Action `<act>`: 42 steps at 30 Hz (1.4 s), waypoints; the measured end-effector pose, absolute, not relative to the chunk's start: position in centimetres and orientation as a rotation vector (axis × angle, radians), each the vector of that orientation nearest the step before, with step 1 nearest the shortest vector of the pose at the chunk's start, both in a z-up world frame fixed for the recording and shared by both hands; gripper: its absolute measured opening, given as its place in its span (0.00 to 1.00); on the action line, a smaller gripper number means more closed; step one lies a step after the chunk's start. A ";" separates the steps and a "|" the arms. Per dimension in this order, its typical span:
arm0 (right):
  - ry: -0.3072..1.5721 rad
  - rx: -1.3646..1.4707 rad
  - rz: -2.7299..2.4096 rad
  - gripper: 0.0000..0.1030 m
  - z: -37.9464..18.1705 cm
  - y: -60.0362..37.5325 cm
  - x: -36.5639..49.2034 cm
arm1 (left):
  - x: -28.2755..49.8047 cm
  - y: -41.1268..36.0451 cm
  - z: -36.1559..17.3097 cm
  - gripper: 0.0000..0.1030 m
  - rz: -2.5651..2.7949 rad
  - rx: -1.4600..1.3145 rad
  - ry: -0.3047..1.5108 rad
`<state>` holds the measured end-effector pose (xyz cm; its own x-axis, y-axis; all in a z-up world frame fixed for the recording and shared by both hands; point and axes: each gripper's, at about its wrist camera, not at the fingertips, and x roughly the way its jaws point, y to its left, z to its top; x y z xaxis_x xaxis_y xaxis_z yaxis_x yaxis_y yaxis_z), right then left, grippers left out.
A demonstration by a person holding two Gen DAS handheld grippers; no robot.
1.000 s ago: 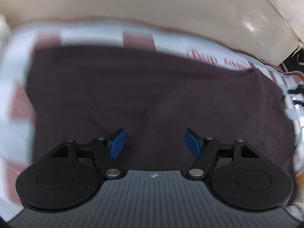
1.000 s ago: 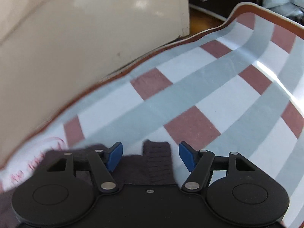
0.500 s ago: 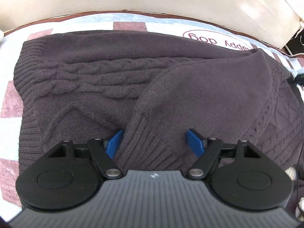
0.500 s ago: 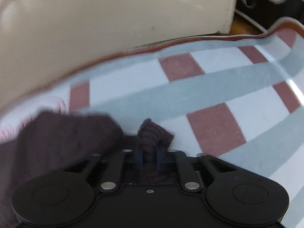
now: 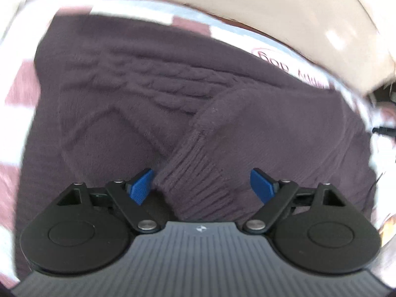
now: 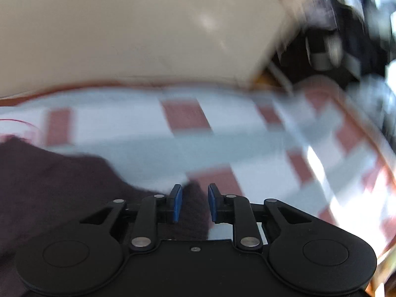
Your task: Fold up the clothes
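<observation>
Dark purple cable-knit sweater (image 5: 138,104) lies spread flat, its ribbed sleeve cuff (image 5: 198,185) folded across between the left hand-held gripper (image 5: 201,185) fingers.

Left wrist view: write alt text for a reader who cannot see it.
A dark purple cable-knit sweater lies on a checked blanket, one sleeve folded across its body so that the ribbed cuff sits between the blue pads of the left gripper. The jaws stand wide and are opening, not pressing the cuff. The picture is blurred at the edges.
</observation>
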<state>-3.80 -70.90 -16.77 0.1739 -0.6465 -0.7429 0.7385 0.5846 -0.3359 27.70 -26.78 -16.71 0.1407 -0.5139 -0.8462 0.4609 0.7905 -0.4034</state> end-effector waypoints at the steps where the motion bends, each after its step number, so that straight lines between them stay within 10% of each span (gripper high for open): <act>1: 0.962 0.088 -0.957 0.46 -15.5 -69.6 -3.0 | 28.0 -26.6 -16.9 0.83 -0.697 -0.074 1.255; 5: 0.873 0.283 -0.782 0.59 -13.4 -67.6 -1.1 | 27.0 -27.7 -16.5 0.76 -0.710 0.022 1.197; 7: 0.901 0.427 -0.692 0.58 -14.9 -67.8 -0.8 | 26.1 -28.3 -15.8 0.15 -0.737 0.130 1.155; 12: 1.012 0.458 -0.643 0.58 -18.3 -66.2 0.2 | 26.9 -25.6 -12.9 0.14 -0.611 0.156 1.073; 17: 0.953 0.447 -0.473 0.58 -14.8 -62.8 0.0 | 22.8 -24.3 -12.3 0.48 -0.725 0.135 1.100; 33: 1.254 1.046 -0.422 0.62 -10.5 -63.9 -17.8 | 10.4 -28.2 -16.0 0.67 -1.232 0.457 1.377; 42: 1.351 1.385 -0.525 0.65 -16.9 -65.5 -31.8 | 9.6 -25.9 -16.8 0.87 -1.241 0.408 1.505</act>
<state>-31.85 -65.53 -16.93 0.2574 0.4243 -0.8682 0.8989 0.2246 0.3762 9.60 -25.95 -16.79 -0.3505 -0.3500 -0.8687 0.7863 0.3939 -0.4759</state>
